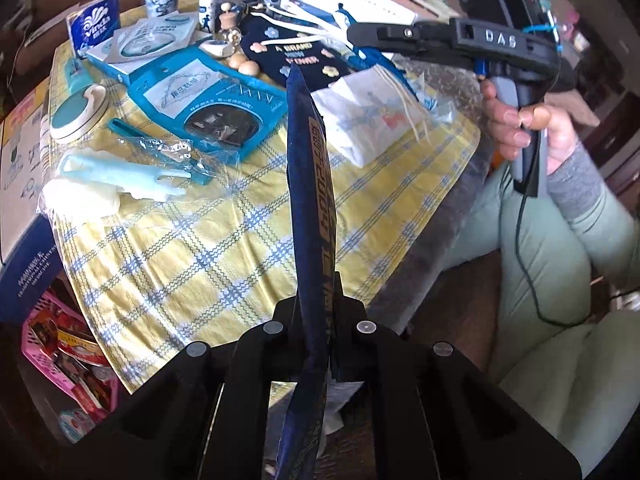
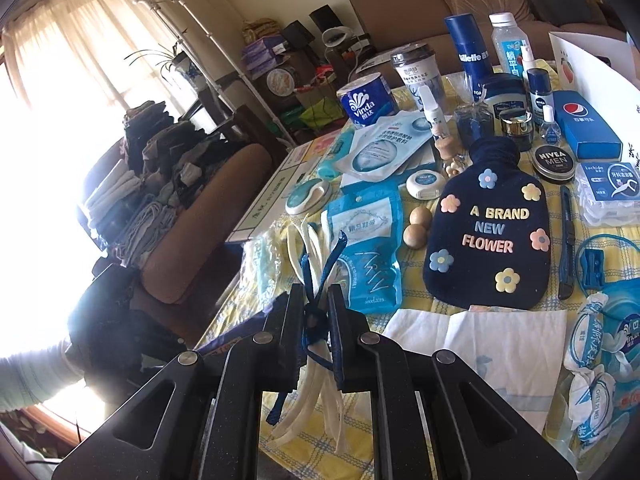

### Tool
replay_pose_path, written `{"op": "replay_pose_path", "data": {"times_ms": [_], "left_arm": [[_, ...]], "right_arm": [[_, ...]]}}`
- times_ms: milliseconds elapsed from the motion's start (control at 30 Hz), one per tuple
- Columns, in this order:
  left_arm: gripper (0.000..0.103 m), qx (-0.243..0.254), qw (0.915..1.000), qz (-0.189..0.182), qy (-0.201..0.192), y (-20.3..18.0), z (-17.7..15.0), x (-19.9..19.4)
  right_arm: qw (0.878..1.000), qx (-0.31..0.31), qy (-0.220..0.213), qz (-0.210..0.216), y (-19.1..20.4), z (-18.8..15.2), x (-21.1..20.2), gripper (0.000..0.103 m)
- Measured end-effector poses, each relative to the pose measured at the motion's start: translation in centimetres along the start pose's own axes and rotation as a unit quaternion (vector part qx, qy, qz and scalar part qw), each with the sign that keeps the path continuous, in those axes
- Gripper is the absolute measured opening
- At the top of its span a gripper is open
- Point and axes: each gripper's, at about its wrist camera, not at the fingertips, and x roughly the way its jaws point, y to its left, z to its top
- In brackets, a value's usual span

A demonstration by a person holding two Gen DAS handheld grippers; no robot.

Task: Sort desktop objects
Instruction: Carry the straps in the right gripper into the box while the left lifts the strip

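The tabletop (image 1: 192,264) has a cloth with yellow, white and blue checks. The left claw (image 1: 316,320) is black and grips a dark blue packet (image 1: 310,184) with gold letters. The right claw (image 2: 316,300) is black too, with blue and cream laces (image 2: 310,276) in it. Beside the laces lies a navy hot-water bottle cover (image 2: 486,224) with pink, yellow and blue flowers. Near it sits a white napkin (image 2: 480,340).

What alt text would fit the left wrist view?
The left gripper clamps a dark blue packet edge-on above a yellow plaid tablecloth cluttered with blue and white toiletries. At upper right, a hand holds the right gripper.
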Motion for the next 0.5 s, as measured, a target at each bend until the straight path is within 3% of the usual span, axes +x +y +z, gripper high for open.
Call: {"op": "replay_pose_path", "data": {"times_ms": [133,333,433,500], "left_arm": [[0.006,-0.018,0.9983,-0.025,-0.05,-1.5,2.5,-3.3],[0.006,-0.025,0.9906,-0.086,-0.103,-4.6,10.7,-5.9],[0.006,-0.023,0.9869,-0.099,-0.125,-6.3,15.6,-5.4],[0.006,-0.029,0.9842,-0.11,-0.135,-7.1,18.9,-4.4]], "right_arm": [[1.0,0.013,-0.025,0.002,-0.6,2.2,-3.1,0.011],[0.997,0.0,-0.06,-0.041,-3.4,8.5,-11.8,0.011],[0.994,-0.03,-0.027,-0.106,-5.9,12.4,-15.5,0.011],[0.989,-0.012,0.004,-0.146,-9.1,14.8,-17.3,0.011]]}}
